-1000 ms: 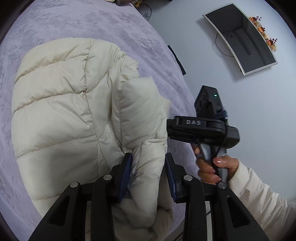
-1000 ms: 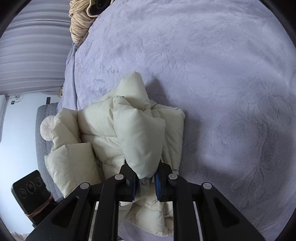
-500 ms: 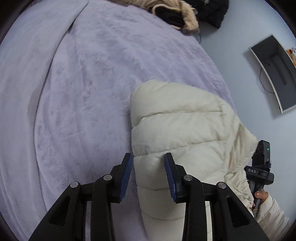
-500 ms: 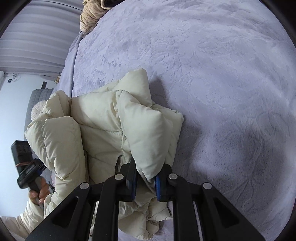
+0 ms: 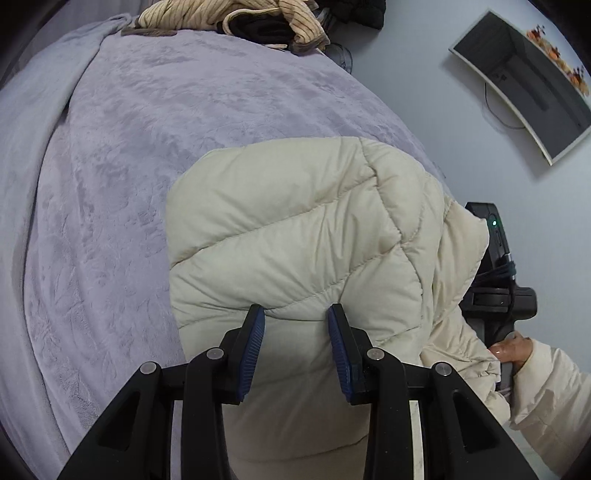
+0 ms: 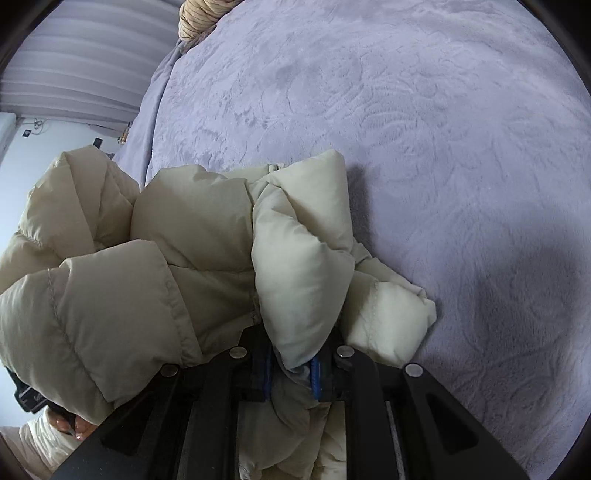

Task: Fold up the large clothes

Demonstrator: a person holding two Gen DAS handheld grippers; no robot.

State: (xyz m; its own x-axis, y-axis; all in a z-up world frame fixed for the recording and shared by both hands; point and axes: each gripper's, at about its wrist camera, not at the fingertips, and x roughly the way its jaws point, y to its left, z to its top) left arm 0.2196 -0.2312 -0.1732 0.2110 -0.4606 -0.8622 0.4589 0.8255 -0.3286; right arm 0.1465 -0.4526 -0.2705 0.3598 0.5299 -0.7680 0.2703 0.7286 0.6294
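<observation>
The puffer jacket [image 5: 303, 236] ran off the bottom edge in both views. It covered most of the right gripper [image 5: 498, 280] in the left view, and the left hand [image 6: 68, 424] barely peeked out under it.

The left gripper [image 5: 296, 332] hangs over a cream puffer jacket [image 5: 303, 236], its blue-padded jaws spread apart with nothing between them but the quilted fabric below. The jacket lies bunched on a lilac blanket [image 5: 110, 177]. At the jacket's right edge the right gripper [image 5: 498, 280] shows, black with a green light, held by a hand [image 5: 511, 347] in a cream sleeve; its jaws are hidden. Striped clothes [image 5: 229, 16] lie at the blanket's far end. A monitor [image 5: 524, 81] stands against the wall.
</observation>
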